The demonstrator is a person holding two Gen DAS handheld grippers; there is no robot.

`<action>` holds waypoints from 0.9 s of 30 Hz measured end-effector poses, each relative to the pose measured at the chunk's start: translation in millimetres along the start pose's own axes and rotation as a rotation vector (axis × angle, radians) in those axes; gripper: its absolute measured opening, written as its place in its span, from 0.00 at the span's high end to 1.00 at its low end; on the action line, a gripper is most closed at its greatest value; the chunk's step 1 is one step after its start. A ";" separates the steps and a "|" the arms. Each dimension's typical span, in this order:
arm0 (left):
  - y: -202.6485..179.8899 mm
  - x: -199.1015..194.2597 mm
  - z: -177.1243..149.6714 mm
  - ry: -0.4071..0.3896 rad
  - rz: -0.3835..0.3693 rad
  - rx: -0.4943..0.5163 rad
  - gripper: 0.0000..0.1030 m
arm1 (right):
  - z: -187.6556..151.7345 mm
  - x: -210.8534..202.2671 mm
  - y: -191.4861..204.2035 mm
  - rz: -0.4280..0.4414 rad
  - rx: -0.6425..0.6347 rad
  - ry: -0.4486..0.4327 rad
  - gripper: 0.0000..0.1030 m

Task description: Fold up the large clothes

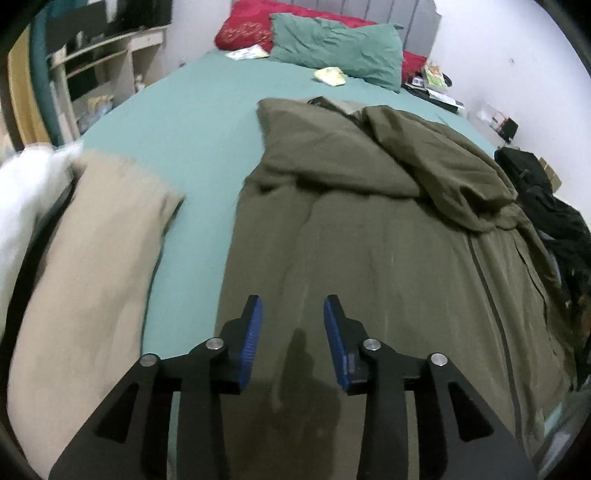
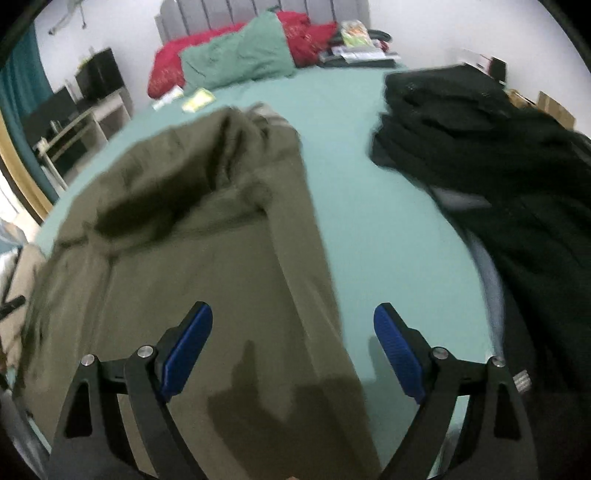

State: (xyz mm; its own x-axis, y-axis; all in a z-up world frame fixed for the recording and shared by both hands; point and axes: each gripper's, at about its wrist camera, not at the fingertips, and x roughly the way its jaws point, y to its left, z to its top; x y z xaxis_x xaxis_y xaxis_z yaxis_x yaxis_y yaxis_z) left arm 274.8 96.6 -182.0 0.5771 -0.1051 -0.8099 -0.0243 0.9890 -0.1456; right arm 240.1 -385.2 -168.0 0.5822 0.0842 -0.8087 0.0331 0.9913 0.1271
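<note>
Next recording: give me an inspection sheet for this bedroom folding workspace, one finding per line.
Surface: bed with teal sheet, mostly flat.
Job's things: olive zip jacket spread on the sheet, upper part bunched; black clothes pile to its right; beige garment to its left.
Clutter: teal pillow, red pillow, small yellow packets, papers and boxes near the headboard.
Grippers: left tool open, nothing between its pads; right tool open wide, empty, over the jacket's right edge.
Cables: nothing seen.
Surroundings: shelving unit on the left side, white walls.
</note>
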 end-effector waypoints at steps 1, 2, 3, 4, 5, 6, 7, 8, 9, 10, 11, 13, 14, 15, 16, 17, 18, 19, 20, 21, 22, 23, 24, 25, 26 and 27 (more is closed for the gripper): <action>4.8 -5.9 -10.2 0.005 -0.003 -0.009 0.61 | -8.2 -5.3 -3.0 -0.009 0.002 0.005 0.14; 7.8 -10.2 -19.2 0.009 -0.004 -0.014 0.57 | -18.8 -11.5 -6.3 -0.022 -0.001 0.014 0.14; 9.4 -13.0 -26.6 0.014 -0.001 -0.019 0.55 | -27.3 -18.1 -9.3 -0.037 -0.003 0.021 0.14; 12.7 -16.6 -34.5 0.024 0.005 -0.028 0.51 | -36.0 -24.1 -11.1 -0.046 0.000 0.026 0.14; 15.8 -19.9 -40.8 0.028 0.006 -0.039 0.50 | -43.1 -28.3 -13.7 -0.053 0.007 0.035 0.14; 19.3 -25.1 -49.3 0.029 0.008 -0.056 0.50 | -51.6 -31.0 -16.0 -0.059 0.015 0.044 0.14; 21.5 -30.8 -58.9 0.036 0.009 -0.069 0.49 | -62.9 -35.7 -17.3 -0.067 0.020 0.054 0.14; 23.2 -33.8 -67.1 0.045 0.008 -0.077 0.48 | -68.8 -38.7 -16.9 -0.070 0.022 0.058 0.14; 24.4 -35.8 -73.1 0.050 0.012 -0.083 0.48 | -76.4 -42.6 -16.8 -0.073 0.023 0.062 0.14; 26.6 -38.5 -84.1 0.065 0.026 -0.090 0.47 | -85.3 -45.9 -16.8 -0.078 0.023 0.070 0.14; 27.9 -39.2 -92.1 0.081 0.037 -0.095 0.47 | -93.2 -48.5 -18.3 -0.085 0.023 0.078 0.14; 31.0 -40.5 -108.6 0.109 0.047 -0.100 0.46 | -107.2 -51.6 -22.0 -0.101 0.034 0.095 0.14; 32.1 -40.2 -115.4 0.122 0.041 -0.102 0.46 | -112.7 -53.3 -24.7 -0.104 0.046 0.101 0.14; 33.5 -40.7 -119.0 0.129 0.036 -0.105 0.46 | -119.0 -55.0 -27.9 -0.102 0.064 0.110 0.14; 34.3 -43.4 -123.8 0.126 0.034 -0.111 0.46 | -126.3 -56.2 -31.8 -0.102 0.086 0.126 0.14; 34.3 -45.6 -125.1 0.120 0.033 -0.115 0.45 | -130.0 -56.8 -32.9 -0.100 0.092 0.133 0.14; 34.0 -45.9 -124.7 0.122 0.030 -0.118 0.45 | -135.8 -57.5 -33.7 -0.093 0.098 0.142 0.14; 34.1 -46.1 -126.6 0.125 0.020 -0.121 0.44 | -139.2 -57.7 -33.6 -0.090 0.097 0.143 0.14; 34.6 -45.0 -129.2 0.128 0.013 -0.126 0.42 | -143.2 -57.6 -32.2 -0.091 0.097 0.146 0.14; 33.8 -44.0 -130.9 0.132 0.014 -0.129 0.42 | -147.4 -57.4 -31.0 -0.096 0.101 0.149 0.14; 31.6 -43.3 -133.0 0.137 0.022 -0.126 0.41 | -151.7 -57.9 -28.7 -0.105 0.103 0.147 0.14; 28.5 -43.7 -133.6 0.140 0.026 -0.122 0.41 | -153.6 -58.7 -25.6 -0.109 0.100 0.143 0.14; 27.5 -43.8 -135.5 0.143 0.021 -0.123 0.40 | -155.4 -59.6 -23.1 -0.112 0.095 0.140 0.14; 24.9 -42.9 -138.4 0.153 -0.004 -0.128 0.36 | -157.5 -59.8 -20.6 -0.109 0.091 0.136 0.14; 22.1 -42.6 -140.9 0.155 -0.009 -0.126 0.34 | -159.0 -59.7 -19.8 -0.108 0.091 0.132 0.18; 18.8 -42.3 -142.4 0.153 0.005 -0.110 0.34 | -160.2 -60.5 -18.0 -0.105 0.091 0.126 0.21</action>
State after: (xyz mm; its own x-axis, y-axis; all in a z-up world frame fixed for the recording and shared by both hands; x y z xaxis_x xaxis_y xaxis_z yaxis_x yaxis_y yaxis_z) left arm 133.7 104.8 -231.4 0.4463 -0.1231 -0.8864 -0.1211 0.9731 -0.1961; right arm 74.1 -392.0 -213.3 0.4652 -0.0020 -0.8852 0.1650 0.9827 0.0845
